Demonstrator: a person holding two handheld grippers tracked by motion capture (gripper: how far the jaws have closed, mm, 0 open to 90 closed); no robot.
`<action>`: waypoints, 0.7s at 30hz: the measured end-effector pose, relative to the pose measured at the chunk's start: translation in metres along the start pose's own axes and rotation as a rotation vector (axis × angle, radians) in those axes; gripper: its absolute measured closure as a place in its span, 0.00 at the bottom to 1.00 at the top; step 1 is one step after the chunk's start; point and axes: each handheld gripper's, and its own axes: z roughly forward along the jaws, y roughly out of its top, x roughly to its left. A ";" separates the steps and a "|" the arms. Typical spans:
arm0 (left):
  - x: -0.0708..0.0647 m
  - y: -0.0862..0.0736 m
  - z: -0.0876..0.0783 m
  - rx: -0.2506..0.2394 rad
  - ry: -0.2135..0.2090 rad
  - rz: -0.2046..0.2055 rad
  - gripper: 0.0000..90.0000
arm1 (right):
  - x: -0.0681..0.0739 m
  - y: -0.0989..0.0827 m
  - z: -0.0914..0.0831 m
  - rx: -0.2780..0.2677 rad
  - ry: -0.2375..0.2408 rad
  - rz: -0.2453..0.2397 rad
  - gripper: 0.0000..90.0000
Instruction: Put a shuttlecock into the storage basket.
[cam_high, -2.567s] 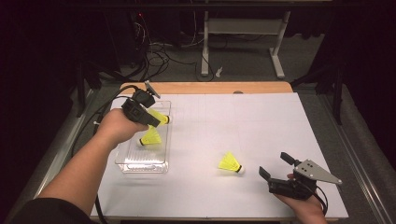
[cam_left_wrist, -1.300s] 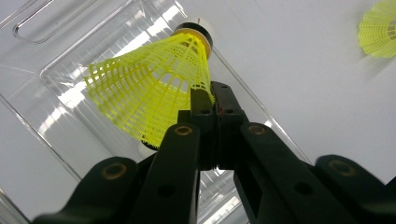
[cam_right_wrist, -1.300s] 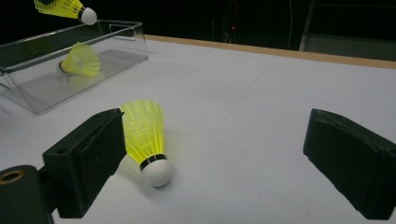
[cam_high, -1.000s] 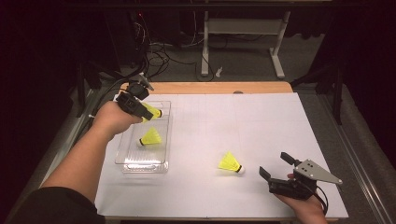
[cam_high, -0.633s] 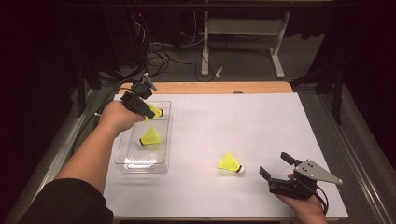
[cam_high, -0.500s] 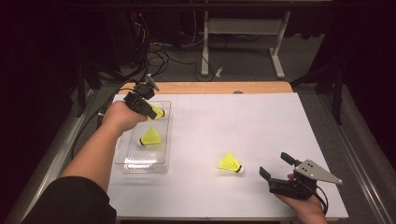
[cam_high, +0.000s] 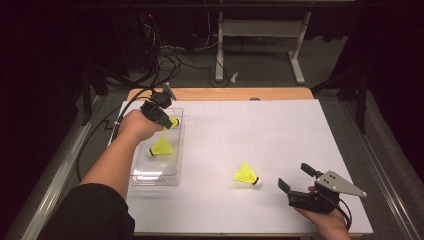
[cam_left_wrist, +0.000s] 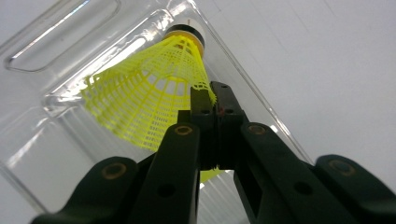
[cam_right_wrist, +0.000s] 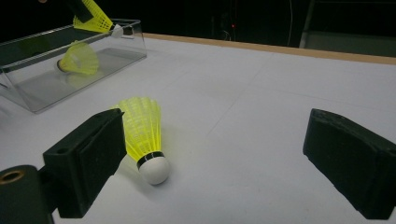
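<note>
My left gripper (cam_high: 164, 116) is shut on the skirt rim of a yellow shuttlecock (cam_high: 173, 122) and holds it over the far end of a clear plastic tray (cam_high: 155, 179). In the left gripper view the closed jaws (cam_left_wrist: 215, 100) pinch the mesh skirt (cam_left_wrist: 144, 102), with the cork end pointing at the tray wall (cam_left_wrist: 60, 28). A second yellow shuttlecock (cam_high: 161, 146) lies inside the tray. A third (cam_high: 247, 175) lies on the white table, just left of my right gripper (cam_high: 294, 176). That gripper is open and empty, with the third shuttlecock (cam_right_wrist: 142, 135) beside its left jaw.
The white table top (cam_high: 280, 130) ends in a wooden strip (cam_high: 225, 94) at the far edge. Cables (cam_high: 165, 55) and a metal stand's legs (cam_high: 260, 50) lie on the floor beyond. The left gripper's cable (cam_high: 100, 135) hangs off the table's left side.
My left gripper has shifted a little right and sunk toward the tray's far end, still holding the shuttlecock. The right hand and the other two shuttlecocks have stayed put.
</note>
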 end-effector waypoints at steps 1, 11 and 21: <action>0.001 0.000 0.002 -0.004 0.005 -0.003 0.99 | 0.000 0.000 0.000 0.001 0.000 0.000 0.07; 0.009 -0.003 0.019 0.000 -0.018 -0.019 0.99 | 0.000 -0.001 0.001 0.003 0.003 0.000 0.08; 0.008 -0.006 0.030 0.010 -0.017 -0.019 0.99 | 0.001 -0.001 0.000 0.004 0.004 -0.001 0.08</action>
